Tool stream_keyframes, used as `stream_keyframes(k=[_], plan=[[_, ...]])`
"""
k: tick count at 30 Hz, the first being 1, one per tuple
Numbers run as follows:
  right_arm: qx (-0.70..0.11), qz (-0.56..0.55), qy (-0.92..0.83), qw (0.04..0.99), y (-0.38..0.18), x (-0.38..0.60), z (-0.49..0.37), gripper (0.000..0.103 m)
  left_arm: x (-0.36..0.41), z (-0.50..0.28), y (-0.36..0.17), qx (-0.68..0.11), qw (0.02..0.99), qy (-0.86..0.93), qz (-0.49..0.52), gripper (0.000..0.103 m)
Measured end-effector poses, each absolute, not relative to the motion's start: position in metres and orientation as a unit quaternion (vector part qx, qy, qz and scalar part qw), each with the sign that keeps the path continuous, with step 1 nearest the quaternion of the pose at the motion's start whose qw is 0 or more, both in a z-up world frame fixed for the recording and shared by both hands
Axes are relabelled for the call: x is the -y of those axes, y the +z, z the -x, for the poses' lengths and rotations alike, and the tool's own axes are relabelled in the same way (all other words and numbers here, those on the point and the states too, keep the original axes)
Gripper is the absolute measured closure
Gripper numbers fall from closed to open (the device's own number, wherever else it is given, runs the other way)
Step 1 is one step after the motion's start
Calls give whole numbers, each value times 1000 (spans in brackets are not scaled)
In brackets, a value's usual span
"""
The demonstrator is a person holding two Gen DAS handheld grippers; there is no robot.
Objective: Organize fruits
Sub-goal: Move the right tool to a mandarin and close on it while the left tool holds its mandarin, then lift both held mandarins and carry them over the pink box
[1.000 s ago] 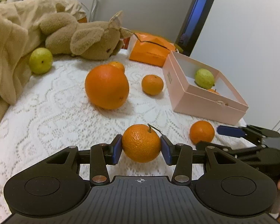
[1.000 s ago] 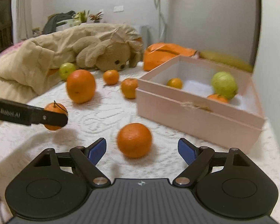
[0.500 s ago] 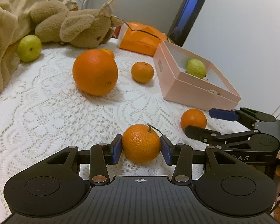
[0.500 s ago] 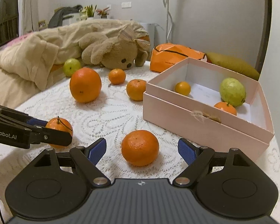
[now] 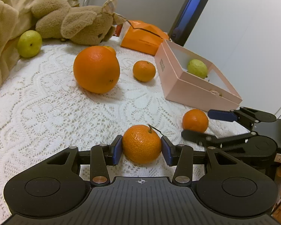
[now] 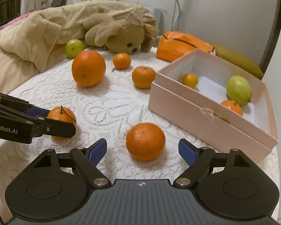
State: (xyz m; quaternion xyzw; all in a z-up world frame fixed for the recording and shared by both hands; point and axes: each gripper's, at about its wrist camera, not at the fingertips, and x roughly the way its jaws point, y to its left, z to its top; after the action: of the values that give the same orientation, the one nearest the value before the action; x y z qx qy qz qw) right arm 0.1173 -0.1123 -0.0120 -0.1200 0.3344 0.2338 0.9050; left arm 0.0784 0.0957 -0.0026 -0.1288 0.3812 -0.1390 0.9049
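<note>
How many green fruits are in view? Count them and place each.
2: one green fruit on the lace cloth beside the blanket, another inside the pink box. Others may be hidden.

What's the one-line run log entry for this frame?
left gripper: shut on stemmed mandarin | right gripper: open around loose mandarin, no contact | pink box: three fruits inside

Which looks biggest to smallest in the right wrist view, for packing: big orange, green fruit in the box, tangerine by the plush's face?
1. big orange
2. green fruit
3. tangerine

The orange is nearer, so the top two are unsure.
</note>
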Motion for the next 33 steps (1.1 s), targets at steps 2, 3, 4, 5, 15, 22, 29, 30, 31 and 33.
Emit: stream_keyframes(k=[2,3,4,5,15,22,29,30,31,33], plan=[[-321,124,218,913,-13,112,-116,28,-96,-79,-2,-381,905,-139,129,54],[-318,122,215,915,-12,113,-117,35,-96,-79,-2,-382,905,-139,130,54],[-319,115,213,916,-12,114,-119,42,-96,-79,-2,-382,905,-138,130,54],[-322,107,213,916,-12,116,-120,45,-96,-79,-2,-382,905,-139,129,54],[-328,95,231,911,-16,115,-125,58,-90,-80,0,-394,900,-126,135,54],[-311,94,219,920,-6,122,-113,60,-82,-83,28,-366,908,-150,137,54],[-102,21,132,986,91,163,-92,60,-53,-91,146,-129,975,-165,79,54],[-74,16,109,991,104,168,-91,60,-48,-100,157,-119,973,-180,81,54],[-55,13,86,995,114,173,-92,60,-44,-107,164,-115,970,-196,87,54],[-49,6,56,997,124,182,-99,60,-33,-126,169,-118,959,-238,101,54]])
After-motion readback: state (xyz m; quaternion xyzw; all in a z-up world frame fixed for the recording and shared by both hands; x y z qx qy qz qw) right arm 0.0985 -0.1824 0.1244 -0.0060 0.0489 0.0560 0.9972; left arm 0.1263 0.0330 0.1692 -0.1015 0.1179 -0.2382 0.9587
